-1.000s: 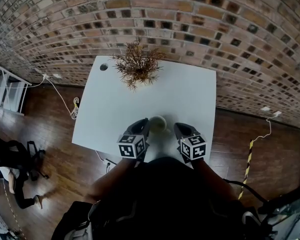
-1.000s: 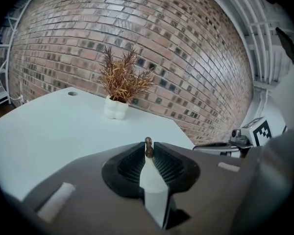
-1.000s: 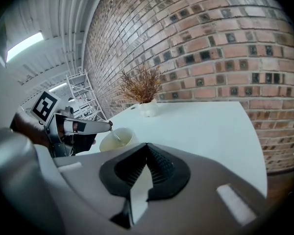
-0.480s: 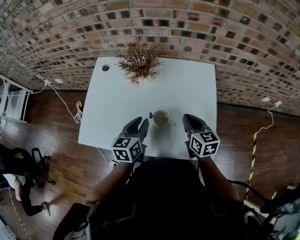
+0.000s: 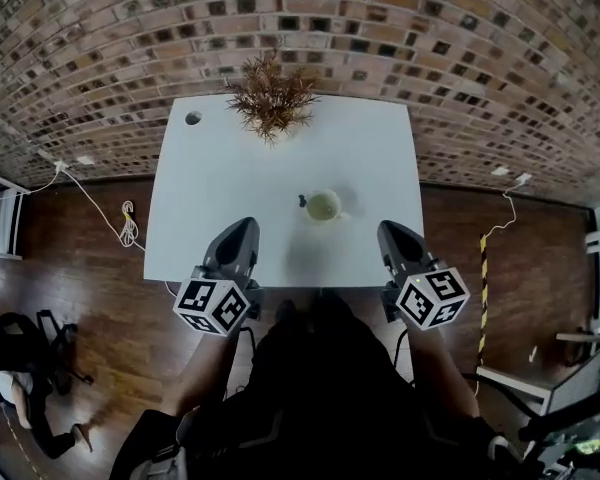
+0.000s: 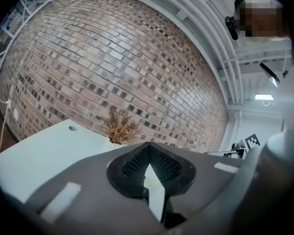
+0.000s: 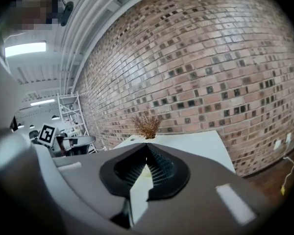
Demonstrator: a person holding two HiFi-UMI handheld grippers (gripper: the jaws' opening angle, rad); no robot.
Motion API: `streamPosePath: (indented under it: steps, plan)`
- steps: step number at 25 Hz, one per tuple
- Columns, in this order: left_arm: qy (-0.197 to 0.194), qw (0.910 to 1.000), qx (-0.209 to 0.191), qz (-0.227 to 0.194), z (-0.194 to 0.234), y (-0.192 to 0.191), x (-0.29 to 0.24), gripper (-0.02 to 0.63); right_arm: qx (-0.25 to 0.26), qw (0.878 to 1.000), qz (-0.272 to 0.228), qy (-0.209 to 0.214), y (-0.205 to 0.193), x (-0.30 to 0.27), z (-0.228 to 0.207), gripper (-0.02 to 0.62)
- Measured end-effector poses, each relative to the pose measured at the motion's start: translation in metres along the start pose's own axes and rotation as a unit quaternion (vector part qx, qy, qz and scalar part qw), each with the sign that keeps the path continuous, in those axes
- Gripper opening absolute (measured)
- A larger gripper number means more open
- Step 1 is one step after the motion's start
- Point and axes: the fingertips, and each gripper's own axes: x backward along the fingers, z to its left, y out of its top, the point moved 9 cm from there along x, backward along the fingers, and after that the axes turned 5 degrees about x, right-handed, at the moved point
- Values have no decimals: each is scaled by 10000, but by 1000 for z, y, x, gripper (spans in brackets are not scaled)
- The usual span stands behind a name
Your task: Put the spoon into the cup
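Note:
A pale cup (image 5: 323,206) stands on the white table (image 5: 220,178), near the middle of its front half. A small dark piece (image 5: 302,201) sticks out at the cup's left rim; I cannot tell whether it is the spoon. My left gripper (image 5: 242,226) hovers over the table's front edge, left of the cup and well apart from it. Its jaws have just been closing and now meet with nothing between them (image 6: 148,146). My right gripper (image 5: 388,230) hangs at the front edge right of the cup, its jaws (image 7: 147,146) also together and empty.
A dried brown plant (image 5: 271,98) in a white pot stands at the table's far edge, against the brick wall (image 5: 400,48). A round cable hole (image 5: 193,118) is at the far left corner. Cables lie on the wooden floor (image 5: 100,228) to either side.
Both grippers have drawn back from beside the cup toward my body, risen and spread apart. The cup stays where it was on the table.

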Motion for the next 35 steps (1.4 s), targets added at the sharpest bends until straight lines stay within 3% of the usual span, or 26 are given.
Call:
streamPosePath:
  steps: [3, 9, 12, 16, 19, 23, 29, 32, 35]
  plan:
    - [-405, 9991, -100, 16, -6, 5, 6, 2, 303, 9993, 25, 214, 5, 19, 34, 6]
    - [-1019, 9944, -75, 275, -57, -12, 44, 2, 53, 9997, -199, 128, -6, 72, 51, 6]
    - [-1033, 9941, -189, 258, -83, -16, 62, 2, 54, 9992, -307, 242, -10, 93, 50, 6]
    - [-750, 9964, -327, 199, -126, -17, 92, 2, 241, 9979, -427, 415, -15, 140, 55, 6]
    - [-617, 9954, -712, 196, -157, -9, 113, 2, 511, 9946, -641, 639, -10, 168, 58, 5]
    - [-779, 9919, -945, 334, -186, -12, 138, 2, 568, 9920, -753, 841, -16, 187, 66, 6]
    - [-1062, 9910, -740, 354, -175, -15, 177, 2, 886, 9908, -692, 749, -15, 192, 107, 5]
    - [-1129, 9906, -564, 527, -160, -7, 189, 2, 560, 9940, -658, 671, -13, 193, 124, 5]
    - [-1270, 9888, -657, 423, -140, -1, 206, 2, 615, 9952, -526, 542, -13, 190, 144, 5]
